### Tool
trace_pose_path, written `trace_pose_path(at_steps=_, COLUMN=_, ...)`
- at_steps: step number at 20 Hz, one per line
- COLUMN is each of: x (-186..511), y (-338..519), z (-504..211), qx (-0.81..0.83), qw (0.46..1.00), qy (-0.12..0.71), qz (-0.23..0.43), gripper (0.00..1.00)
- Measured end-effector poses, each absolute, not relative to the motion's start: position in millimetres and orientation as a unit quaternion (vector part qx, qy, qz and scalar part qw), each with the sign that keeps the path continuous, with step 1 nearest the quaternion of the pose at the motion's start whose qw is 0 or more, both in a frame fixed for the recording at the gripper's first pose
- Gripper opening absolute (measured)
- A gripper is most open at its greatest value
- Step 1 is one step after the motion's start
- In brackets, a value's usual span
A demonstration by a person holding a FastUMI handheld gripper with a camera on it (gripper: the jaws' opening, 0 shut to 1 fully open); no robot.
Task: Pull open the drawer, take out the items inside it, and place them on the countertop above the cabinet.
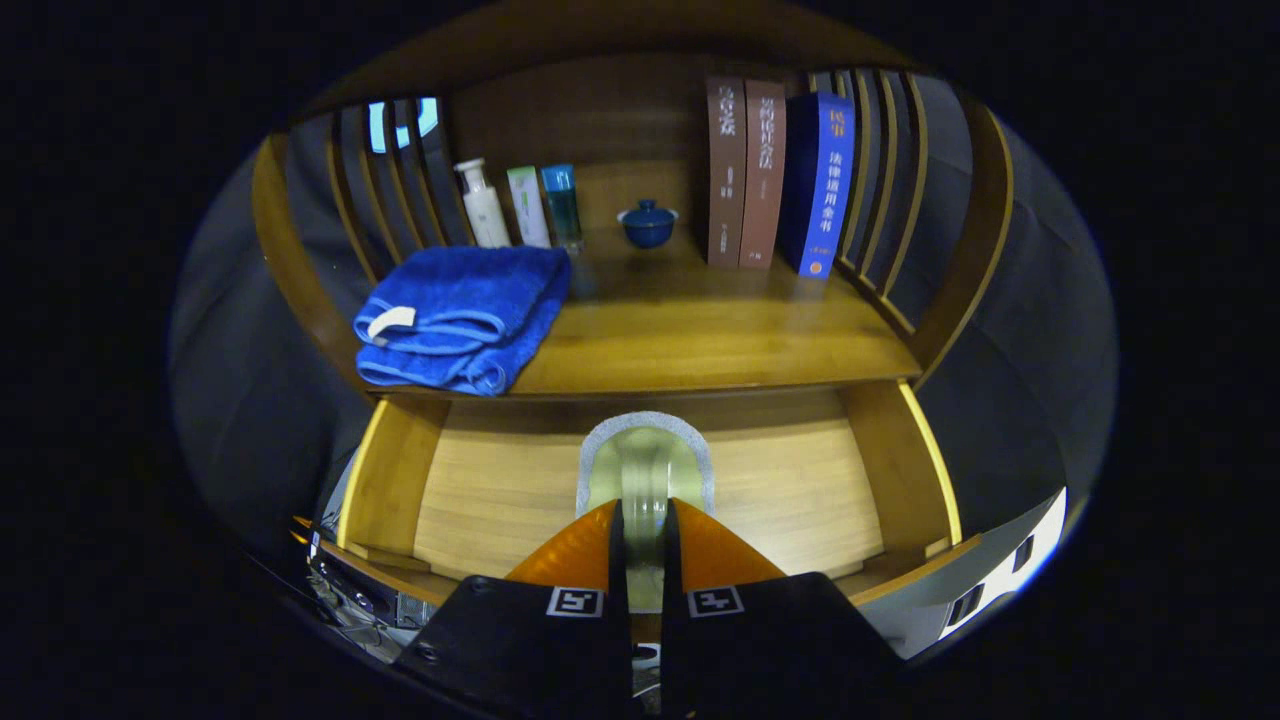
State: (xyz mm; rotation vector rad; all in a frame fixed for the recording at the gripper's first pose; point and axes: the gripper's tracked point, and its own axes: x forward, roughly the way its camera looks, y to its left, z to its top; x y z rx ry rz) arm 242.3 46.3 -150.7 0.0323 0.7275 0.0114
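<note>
Two orange fingers [580, 550] of my gripper [643, 545] point forward and down into the open drawer [500, 490], held level over its near edge. They stand nearly pressed together, pinching a thin pale-green pad with a grey rim [645, 465], which stands on edge in the narrow gap between them and rises beyond the tips, above the drawer floor. Beyond the drawer, the desk [700, 340] carries a folded blue towel [460, 315] at the left. Farther back stand three bottles [525, 205], a small blue lidded cup [648, 222] in the middle, and three upright books [775, 175] at the right.
</note>
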Motion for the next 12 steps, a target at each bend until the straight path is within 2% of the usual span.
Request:
trace_pose_path(at_steps=6, x=280, y=49, z=-103, qx=0.022, qw=0.944, qy=0.329, qz=0.011, gripper=0.16)
trace_pose_path(at_steps=12, x=346, y=53, z=-107, qx=0.017, qw=0.937, qy=0.348, qz=0.015, gripper=0.16)
